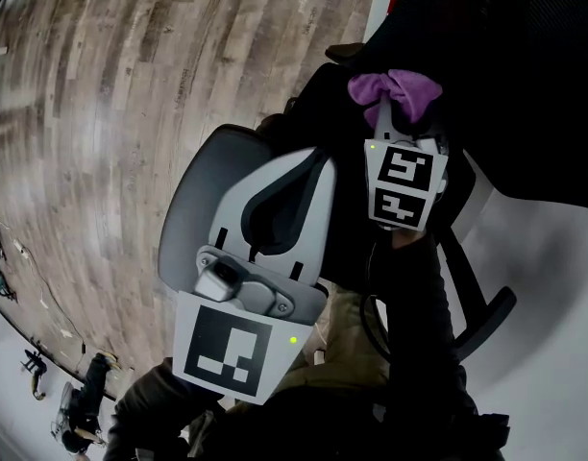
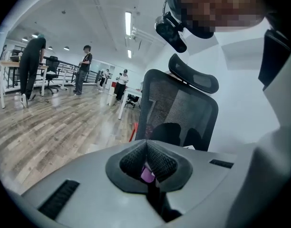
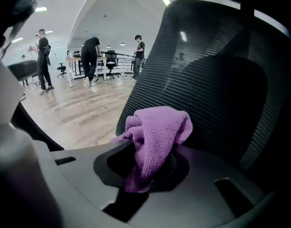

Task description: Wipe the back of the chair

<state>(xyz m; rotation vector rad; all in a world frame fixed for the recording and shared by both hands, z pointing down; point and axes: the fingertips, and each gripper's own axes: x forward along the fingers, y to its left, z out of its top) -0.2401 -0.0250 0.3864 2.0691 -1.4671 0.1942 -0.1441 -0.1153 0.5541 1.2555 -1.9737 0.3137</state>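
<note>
Purple terry cloth [image 3: 157, 132] is pinched in the right tongs [image 3: 152, 167], which are closed on a lower fold. Most of the cloth bulges loose above and in front of the tips. The left tongs [image 2: 148, 163] have their pads pressed together at the tips. A purple fleck shows low between them, and I cannot tell what it is.

The bunched cloth sits right against the black mesh of the chair back [image 3: 221, 80], though contact itself cannot be confirmed.

**What could go wrong**
- The grip is on a small fold. Dragging across the ribbed mesh could probably pull the cloth free or roll it to one side.
- If it rolls aside, the hard tips would rub the mesh instead of the cloth.
- The cloth's loops may also catch on the mesh.
- Nothing braces the chair, so a firm push would likely turn it or shove it away.
- In the head view the left tongs [image 1: 275, 205] hang low and close to the right arm's line. A wide sweep back toward the body could knock them.

**Room to move**
- The curved edge of the chair back runs just left of the cloth, so a leftward stroke runs off it early. Far more mesh lies up and to the right.
- Beyond that edge the wooden floor [image 1: 131, 113] is open.
- People and desks stand well apart at its far side.
</note>
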